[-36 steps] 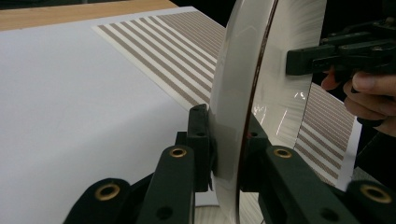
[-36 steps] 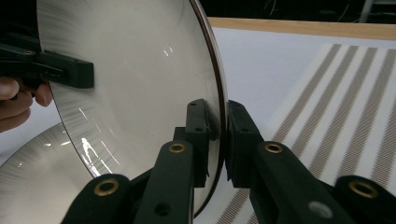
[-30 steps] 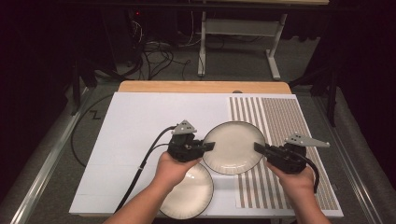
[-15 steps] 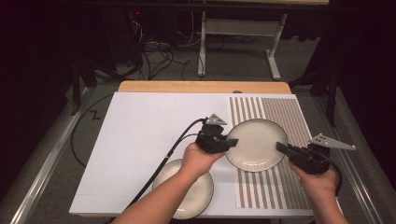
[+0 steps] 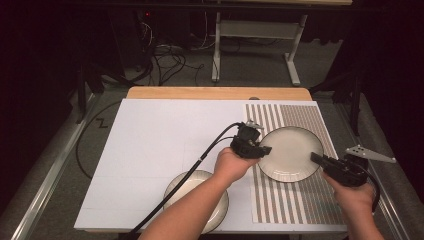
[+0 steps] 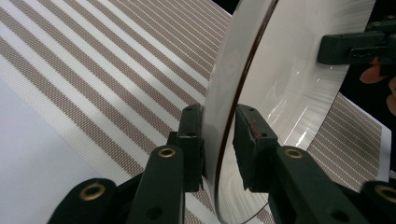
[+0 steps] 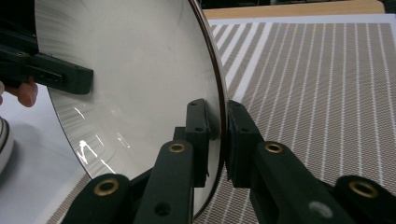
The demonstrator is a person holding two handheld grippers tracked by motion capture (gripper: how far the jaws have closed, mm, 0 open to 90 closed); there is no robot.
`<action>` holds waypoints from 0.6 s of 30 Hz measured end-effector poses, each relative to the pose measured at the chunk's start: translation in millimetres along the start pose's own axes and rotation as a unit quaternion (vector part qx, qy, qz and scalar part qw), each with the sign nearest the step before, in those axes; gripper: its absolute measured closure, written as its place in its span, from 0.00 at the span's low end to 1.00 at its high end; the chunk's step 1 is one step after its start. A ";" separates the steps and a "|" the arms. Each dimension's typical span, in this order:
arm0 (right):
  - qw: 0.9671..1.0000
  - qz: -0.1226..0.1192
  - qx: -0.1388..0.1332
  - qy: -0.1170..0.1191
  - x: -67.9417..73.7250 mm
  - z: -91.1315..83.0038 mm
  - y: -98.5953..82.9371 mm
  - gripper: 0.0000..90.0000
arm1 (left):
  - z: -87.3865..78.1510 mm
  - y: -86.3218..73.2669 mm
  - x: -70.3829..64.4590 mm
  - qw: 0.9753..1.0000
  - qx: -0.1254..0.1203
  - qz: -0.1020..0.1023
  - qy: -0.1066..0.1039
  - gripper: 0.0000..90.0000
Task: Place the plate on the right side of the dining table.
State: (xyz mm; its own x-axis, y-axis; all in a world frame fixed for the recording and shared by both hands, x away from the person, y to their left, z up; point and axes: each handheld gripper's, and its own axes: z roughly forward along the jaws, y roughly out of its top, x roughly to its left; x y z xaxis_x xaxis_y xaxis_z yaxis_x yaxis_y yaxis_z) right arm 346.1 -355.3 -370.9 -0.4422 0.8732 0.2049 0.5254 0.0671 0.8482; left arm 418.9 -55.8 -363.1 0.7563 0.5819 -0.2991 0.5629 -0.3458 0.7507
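Note:
A cream plate (image 5: 291, 152) with a dark rim hangs over the striped mat (image 5: 300, 117), carried between both grippers. My left gripper (image 5: 264, 149) is shut on its left rim, and in the left gripper view the jaws pinch the plate (image 6: 289, 93) edge-on. My right gripper (image 5: 315, 157) is shut on the right rim; the right gripper view shows its jaws clamping the plate (image 7: 135, 70) at the edge. A second cream plate (image 5: 187, 185) lies on the white board (image 5: 160, 135) near the front edge, partly under the left forearm.
The striped mat covers the right part of the white board. A black cable (image 5: 200, 157) trails from the left gripper across the board toward the front. A bare wooden strip (image 5: 215, 93) runs along the table's far edge.
Both grippers carried the plate rightward, from the board's middle to over the striped mat. The second plate stayed put near the front edge.

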 end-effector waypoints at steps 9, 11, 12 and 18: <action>1.000 -0.002 0.005 -0.023 -14.9 1.6 -1.7 0.93 | 26.6 1.7 5.5 1.000 0.002 -0.011 -0.007 0.79; 1.000 0.000 0.005 -0.024 -17.2 1.9 -2.2 0.93 | 30.1 1.5 6.6 1.000 0.002 -0.015 -0.009 0.79; 1.000 0.001 0.005 -0.026 -18.1 2.1 -2.5 0.93 | 31.1 1.4 6.8 1.000 0.002 -0.015 -0.010 0.79; 1.000 0.002 0.006 -0.028 -21.3 3.8 -6.8 0.94 | 36.7 -0.4 8.0 1.000 0.007 -0.016 -0.011 0.79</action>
State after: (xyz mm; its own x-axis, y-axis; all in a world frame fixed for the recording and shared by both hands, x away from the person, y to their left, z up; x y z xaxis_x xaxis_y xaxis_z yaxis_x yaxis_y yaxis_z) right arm 354.7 -372.5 -382.9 -0.3990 0.8990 0.1802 0.5361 0.0693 0.8413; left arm 437.0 -78.0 -387.4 0.7446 0.5769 -0.3360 0.5918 -0.3376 0.7319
